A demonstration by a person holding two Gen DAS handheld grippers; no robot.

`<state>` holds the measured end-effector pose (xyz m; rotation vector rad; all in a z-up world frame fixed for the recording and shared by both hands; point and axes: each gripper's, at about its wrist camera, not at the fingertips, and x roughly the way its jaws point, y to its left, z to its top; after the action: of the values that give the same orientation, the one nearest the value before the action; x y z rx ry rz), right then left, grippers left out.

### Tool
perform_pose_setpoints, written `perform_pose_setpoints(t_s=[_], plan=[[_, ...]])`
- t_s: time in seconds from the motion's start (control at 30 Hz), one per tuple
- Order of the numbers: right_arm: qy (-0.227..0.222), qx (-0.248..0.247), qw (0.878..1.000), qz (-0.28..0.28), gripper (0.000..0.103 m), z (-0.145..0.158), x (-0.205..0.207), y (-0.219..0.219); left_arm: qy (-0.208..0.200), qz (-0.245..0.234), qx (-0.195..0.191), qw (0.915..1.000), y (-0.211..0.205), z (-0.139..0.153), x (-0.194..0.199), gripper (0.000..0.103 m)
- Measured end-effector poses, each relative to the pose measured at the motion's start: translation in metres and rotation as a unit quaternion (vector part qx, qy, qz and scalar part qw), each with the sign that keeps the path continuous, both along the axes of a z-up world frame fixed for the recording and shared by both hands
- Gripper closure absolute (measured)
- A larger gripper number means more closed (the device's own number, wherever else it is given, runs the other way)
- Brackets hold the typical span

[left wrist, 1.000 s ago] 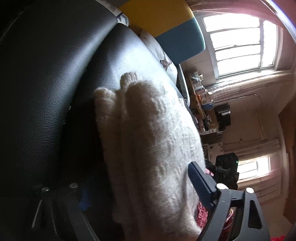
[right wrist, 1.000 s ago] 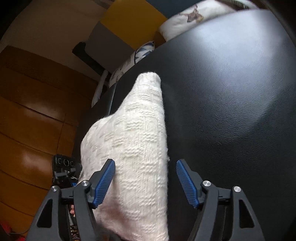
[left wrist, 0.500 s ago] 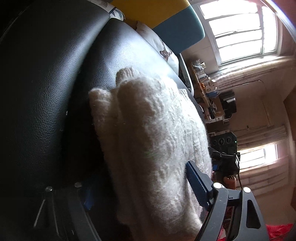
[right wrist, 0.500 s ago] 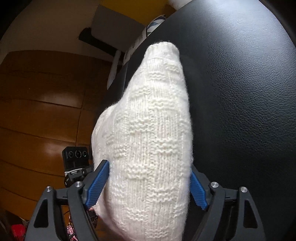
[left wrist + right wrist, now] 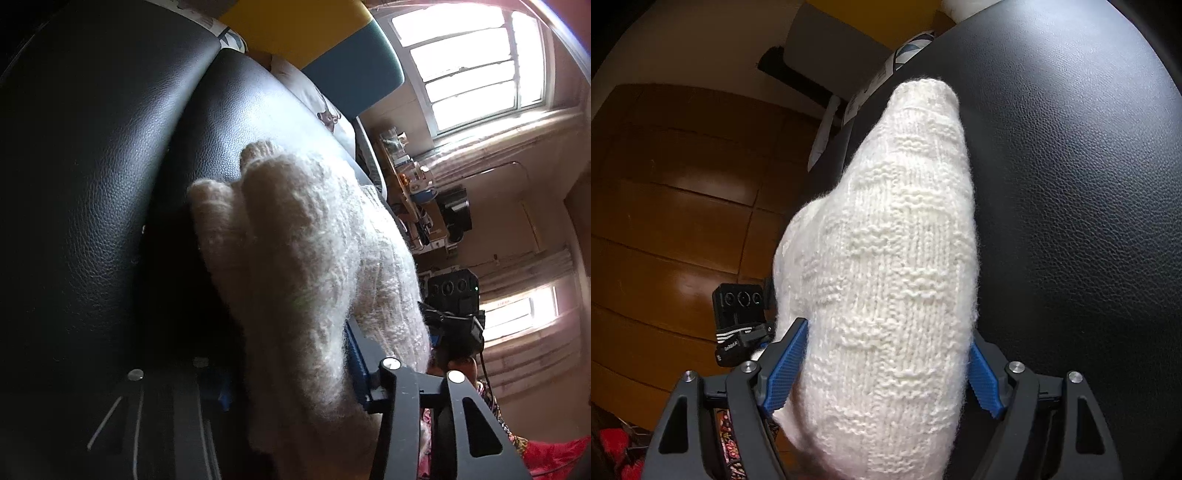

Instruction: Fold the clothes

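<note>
Both tongs pinching the white knit

The white knit (image 5: 886,266) lies on the black sofa seat (image 5: 1071,184), running toward 12 o'clock. Right tongs (image 5: 882,373) and left tongs (image 5: 291,376) each clamp it; best to lift evenly, keeping edges aligned.

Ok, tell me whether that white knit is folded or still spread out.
Folded: the white knit sits bunched in thick stacked layers on the black leather seat, with the right gripper and left gripper closed around its ends.

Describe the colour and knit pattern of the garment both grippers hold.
Cream-white knit garment with alternating ribbed and plain blocks, clearest in the right wrist view.
</note>
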<state>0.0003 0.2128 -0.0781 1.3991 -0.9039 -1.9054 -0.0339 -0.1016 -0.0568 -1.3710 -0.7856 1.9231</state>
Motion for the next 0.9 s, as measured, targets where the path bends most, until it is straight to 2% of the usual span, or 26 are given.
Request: perform_pose_setpoints(t_s=[0.13,0.37,0.5,0.63,0.8,0.9], plan=[[0.008,0.015,1.000,-0.017,0.041,0.002,0.003,-0.003,0.013,0.008,-0.014,0.9998,0.003,0.004,0.004,0.060],[0.032,0.040,0.998,-0.042,0.052,0.016,0.011,-0.006,0.052,0.018,-0.072,0.9959,0.022,0.023,0.012,0.068],[0.052,0.049,0.996,-0.052,0.055,0.029,0.016,-0.005,0.047,0.024,-0.066,0.9965,0.017,0.025,0.016,0.070],[0.074,0.051,0.994,-0.062,0.057,0.043,0.023,-0.002,0.062,0.021,-0.066,0.9957,0.020,0.034,0.021,0.071],[0.102,0.054,0.990,-0.078,0.057,0.066,0.039,0.013,0.090,-0.001,-0.070,0.9935,0.043,0.057,0.030,0.071],[0.123,0.058,0.986,-0.096,0.057,0.083,0.052,0.036,0.105,-0.025,-0.068,0.9919,0.071,0.073,0.029,0.071]])
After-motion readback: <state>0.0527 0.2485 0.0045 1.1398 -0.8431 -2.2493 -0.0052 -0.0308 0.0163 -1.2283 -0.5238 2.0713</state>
